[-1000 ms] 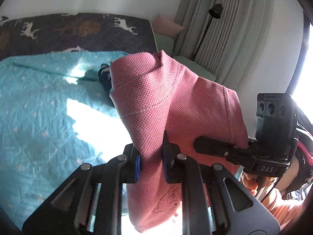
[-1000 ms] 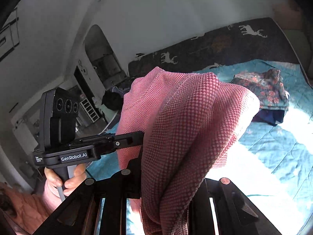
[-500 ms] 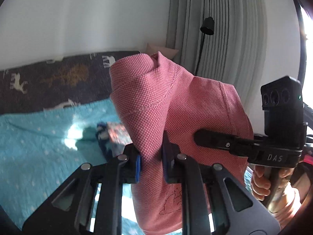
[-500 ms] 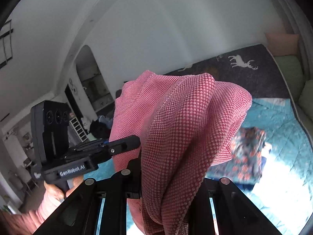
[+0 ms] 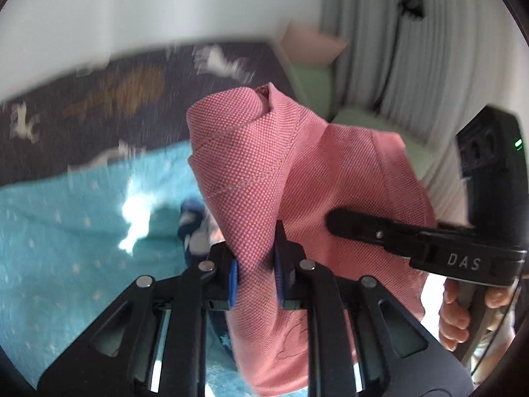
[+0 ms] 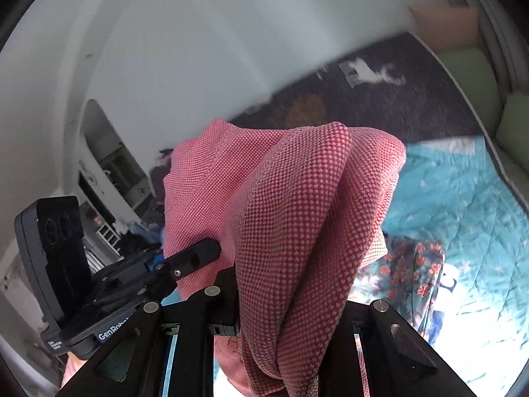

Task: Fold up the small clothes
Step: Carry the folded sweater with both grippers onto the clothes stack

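A small pink knit garment [image 5: 297, 178] hangs in the air between both grippers, above a teal quilted bed [image 5: 66, 231]. My left gripper [image 5: 256, 271] is shut on one edge of it, the cloth bunched between the blue pads. My right gripper [image 6: 291, 294] is shut on another edge of the pink garment [image 6: 297, 218], which drapes over its fingers and hides the fingertips. Each gripper shows in the other's view: the right one [image 5: 429, 248] at the right of the left wrist view, the left one [image 6: 132, 274] at the left of the right wrist view.
A folded floral garment [image 6: 406, 271] lies on the teal quilt [image 6: 463, 215] below. A dark deer-print blanket [image 5: 115, 92] covers the far part of the bed. Green cushions [image 5: 310, 82] and grey curtains [image 5: 380, 33] stand at the right, a white wall behind.
Both grippers have tilted back down with the pink garment after swinging up; the bed and floral garment fill more of the views. The grips are unchanged.
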The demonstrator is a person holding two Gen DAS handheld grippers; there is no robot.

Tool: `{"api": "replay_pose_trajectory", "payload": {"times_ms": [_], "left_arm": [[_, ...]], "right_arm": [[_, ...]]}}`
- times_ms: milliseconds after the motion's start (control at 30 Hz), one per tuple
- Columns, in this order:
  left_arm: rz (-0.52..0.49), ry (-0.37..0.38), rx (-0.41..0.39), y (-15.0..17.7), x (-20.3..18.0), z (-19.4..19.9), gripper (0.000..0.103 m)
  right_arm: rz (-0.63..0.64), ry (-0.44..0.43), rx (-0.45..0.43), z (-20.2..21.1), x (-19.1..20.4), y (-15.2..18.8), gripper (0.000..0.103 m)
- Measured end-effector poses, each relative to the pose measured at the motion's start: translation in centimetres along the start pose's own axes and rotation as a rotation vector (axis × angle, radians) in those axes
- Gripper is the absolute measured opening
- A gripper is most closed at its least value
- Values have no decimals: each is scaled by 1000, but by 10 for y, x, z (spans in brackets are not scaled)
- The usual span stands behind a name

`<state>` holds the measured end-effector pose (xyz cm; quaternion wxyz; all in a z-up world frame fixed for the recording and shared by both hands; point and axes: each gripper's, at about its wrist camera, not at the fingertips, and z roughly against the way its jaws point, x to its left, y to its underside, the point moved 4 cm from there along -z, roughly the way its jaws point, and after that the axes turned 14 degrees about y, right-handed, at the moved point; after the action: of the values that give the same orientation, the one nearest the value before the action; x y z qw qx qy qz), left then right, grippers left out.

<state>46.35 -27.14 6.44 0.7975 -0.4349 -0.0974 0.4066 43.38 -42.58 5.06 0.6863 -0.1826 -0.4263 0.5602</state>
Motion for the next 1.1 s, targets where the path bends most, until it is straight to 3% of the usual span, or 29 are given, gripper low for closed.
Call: {"api": "replay_pose_trajectory", "payload": {"times_ms": [133,200,300,500,667,800,967,1033,1100], "left_arm": [[-13,-167,135,38,38,-78,20],[-66,-204,130,54,42,-96,21],[-170,-235,100,67,36,-99,19],[-120,-213,111,59,42,-101,19],[-124,-218,106,59,43,-103,19],[-125,-249,82,55,43,-99,35],[-87,-242,91,57,52,-88,39],[-37,-205,73,56,52,-78,39],[11,-161,55,55,49,-71,39]], "right_arm": [[-16,203,106,-92,-36,15,26],[-40,282,129,-119,-52,23,33],[-61,277,137,-133,-66,31,45],[-56,306,128,-120,-78,32,54],[-3,415,99,-96,-68,31,64],[21,471,80,-73,-69,27,69],[-47,606,-18,-33,-83,16,69],[-72,563,-26,-20,-81,15,67],[-45,454,-21,-12,-62,21,61]]}}
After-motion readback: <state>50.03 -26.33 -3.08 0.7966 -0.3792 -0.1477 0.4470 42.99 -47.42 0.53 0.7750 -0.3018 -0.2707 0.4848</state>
